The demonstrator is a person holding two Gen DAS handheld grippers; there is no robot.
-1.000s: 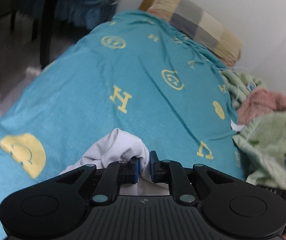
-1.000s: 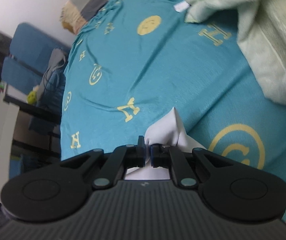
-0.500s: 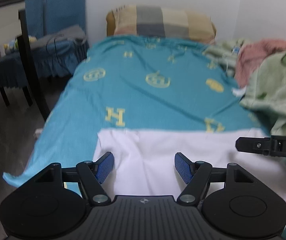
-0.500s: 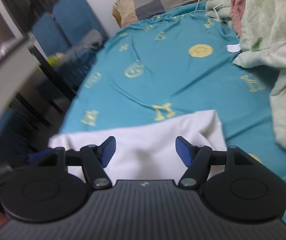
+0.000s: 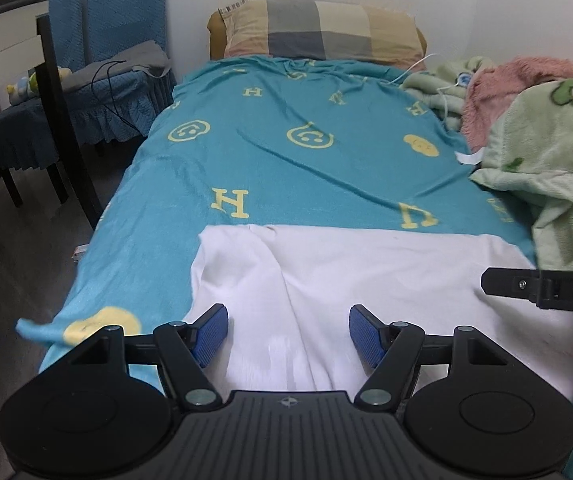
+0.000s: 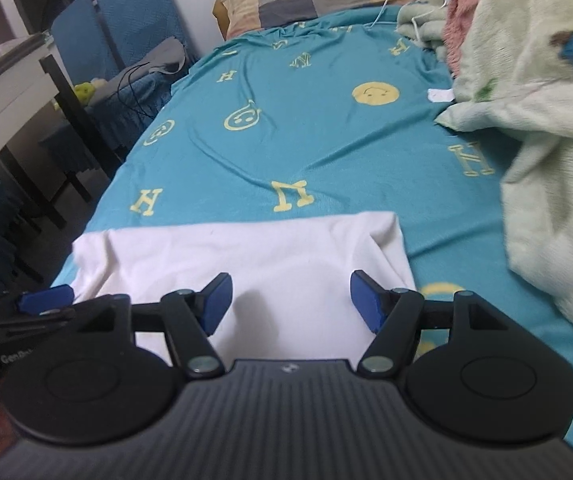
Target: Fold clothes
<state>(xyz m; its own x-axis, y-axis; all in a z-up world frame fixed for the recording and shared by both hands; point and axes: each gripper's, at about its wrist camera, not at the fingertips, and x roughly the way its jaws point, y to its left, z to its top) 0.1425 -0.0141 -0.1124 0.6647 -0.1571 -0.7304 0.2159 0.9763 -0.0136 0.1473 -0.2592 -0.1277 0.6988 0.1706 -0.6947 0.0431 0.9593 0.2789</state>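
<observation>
Cloth (image 5: 366,280), white, lies flat across the near end of the teal bed (image 5: 306,160). I hold my left gripper (image 5: 288,334) and right gripper (image 6: 290,300) above it, fingers spread, gripping nothing.

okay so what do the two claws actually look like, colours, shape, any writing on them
Both match: the left claw and right claw have a ribbed dark grey body, two round black discs at the sides, black linkage arms with small grey pivot caps, and blue textured finger pads. White lettering reading "DAS" shows on the side of the right one in the left view.
</observation>
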